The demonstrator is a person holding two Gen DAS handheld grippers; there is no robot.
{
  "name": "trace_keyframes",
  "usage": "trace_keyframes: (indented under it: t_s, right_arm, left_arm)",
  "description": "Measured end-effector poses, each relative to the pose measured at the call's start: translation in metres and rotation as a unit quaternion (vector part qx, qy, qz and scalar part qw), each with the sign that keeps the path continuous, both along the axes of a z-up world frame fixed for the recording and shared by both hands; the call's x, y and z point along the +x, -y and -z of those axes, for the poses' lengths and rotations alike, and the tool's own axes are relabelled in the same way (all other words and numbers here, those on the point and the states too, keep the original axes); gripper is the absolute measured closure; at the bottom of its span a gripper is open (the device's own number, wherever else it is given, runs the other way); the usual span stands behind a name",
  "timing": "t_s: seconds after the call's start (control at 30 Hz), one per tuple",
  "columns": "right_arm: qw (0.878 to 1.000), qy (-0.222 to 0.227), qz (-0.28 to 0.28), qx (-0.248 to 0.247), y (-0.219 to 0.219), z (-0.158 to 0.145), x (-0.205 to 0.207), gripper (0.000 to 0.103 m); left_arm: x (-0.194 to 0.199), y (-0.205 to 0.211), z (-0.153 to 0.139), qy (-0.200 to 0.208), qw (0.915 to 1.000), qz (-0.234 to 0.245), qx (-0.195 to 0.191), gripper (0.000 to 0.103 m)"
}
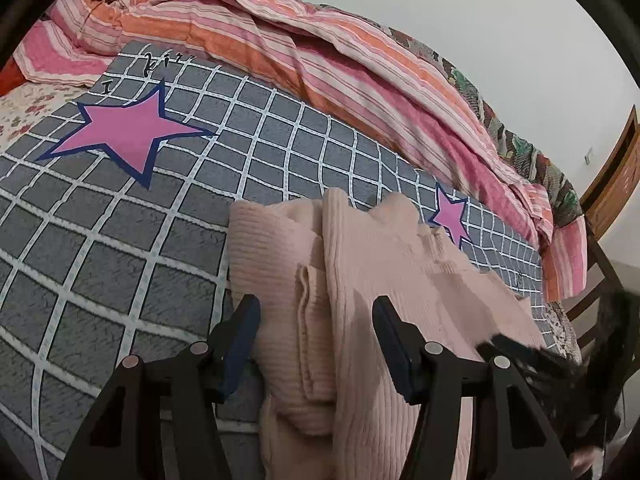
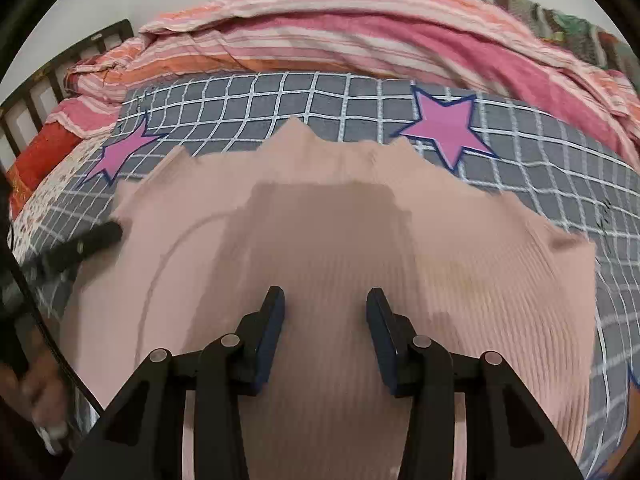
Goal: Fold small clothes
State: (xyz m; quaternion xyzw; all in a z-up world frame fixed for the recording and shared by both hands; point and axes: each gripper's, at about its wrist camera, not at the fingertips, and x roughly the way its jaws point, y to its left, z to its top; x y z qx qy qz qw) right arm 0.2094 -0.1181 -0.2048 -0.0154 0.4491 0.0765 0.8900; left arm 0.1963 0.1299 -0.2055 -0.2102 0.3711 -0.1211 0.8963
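A pale pink ribbed knit garment [image 1: 360, 280] lies on a grey checked mat [image 1: 120, 240] with pink stars on a bed. In the left wrist view it shows folded layers at its left side. My left gripper [image 1: 316, 312] is open, its fingers just above the garment's left part. In the right wrist view the garment [image 2: 340, 232] spreads wide, blurred by motion. My right gripper [image 2: 325, 300] is open and empty over its middle. The left gripper's finger [image 2: 96, 236] shows at the garment's left edge. The right gripper [image 1: 520, 352] appears blurred at the lower right of the left wrist view.
A pink and orange striped quilt [image 1: 280, 40] is bunched along the far side of the bed. A dark headboard [image 2: 48, 88] stands at the left. A wooden chair or frame [image 1: 616, 184] is at the right. A floral sheet [image 1: 24, 112] lies under the mat.
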Motion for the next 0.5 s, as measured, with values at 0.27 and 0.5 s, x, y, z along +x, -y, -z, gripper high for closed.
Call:
trace_keyframes:
  t_s: [0.27, 0.5]
  right_arm:
    - [1.0, 0.024, -0.011, -0.011, -0.001, 0.0, -0.056, 0.06]
    - [0.996, 0.055, -0.056, 0.035, 0.016, -0.005, -0.097, 0.06]
  left_arm:
    - [-0.033, -0.002, 0.005, -0.009, 0.9996, 0.023, -0.016, 0.046]
    - [-0.079, -0.003, 0.009, 0.011, 0.9995, 0.021, -0.021, 0.045]
